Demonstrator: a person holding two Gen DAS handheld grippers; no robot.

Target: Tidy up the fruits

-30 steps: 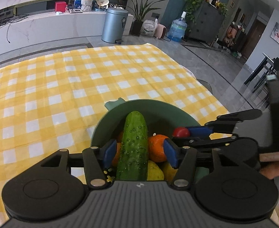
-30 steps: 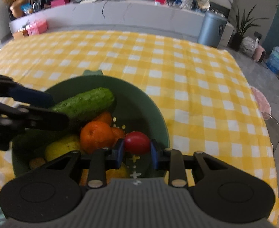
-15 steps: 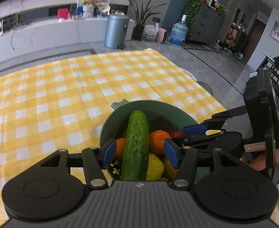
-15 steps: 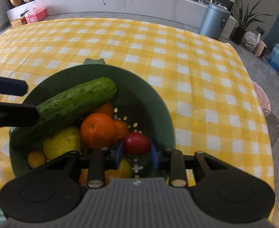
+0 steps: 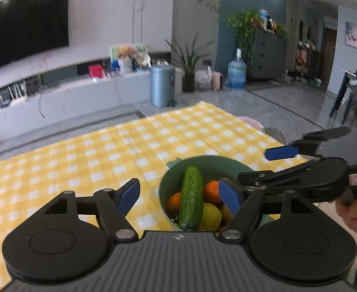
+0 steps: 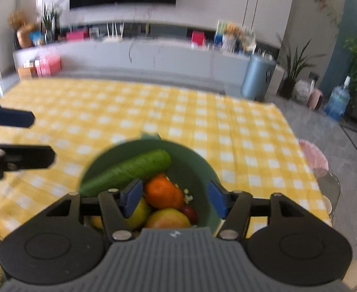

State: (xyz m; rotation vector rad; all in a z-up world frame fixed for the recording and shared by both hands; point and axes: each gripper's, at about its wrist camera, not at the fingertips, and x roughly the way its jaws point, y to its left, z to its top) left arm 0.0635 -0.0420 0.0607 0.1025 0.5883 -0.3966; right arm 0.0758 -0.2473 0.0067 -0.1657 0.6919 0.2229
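Observation:
A green bowl (image 5: 212, 168) (image 6: 202, 168) stands near the front edge of the yellow checked table. In it lie a cucumber (image 5: 191, 197) (image 6: 129, 170), oranges (image 5: 211, 192) (image 6: 162, 192), a yellow-green fruit (image 5: 211, 216) (image 6: 168, 220) and a small red tomato (image 6: 189, 213). My left gripper (image 5: 179, 196) is open and empty, above and behind the bowl. My right gripper (image 6: 173, 198) is open and empty, raised over the bowl's near side; it also shows in the left wrist view (image 5: 282, 152).
The yellow checked tablecloth (image 5: 129, 150) (image 6: 202, 116) covers the table beyond the bowl. A grey bin (image 5: 162, 88) (image 6: 257, 77), a water bottle (image 5: 236, 75) and a low white counter (image 6: 142, 56) stand past the table's far edge.
My right gripper opened and let go of the red tomato, which now lies in the bowl. Both grippers rose and pulled back from the bowl; my left gripper opened wider.

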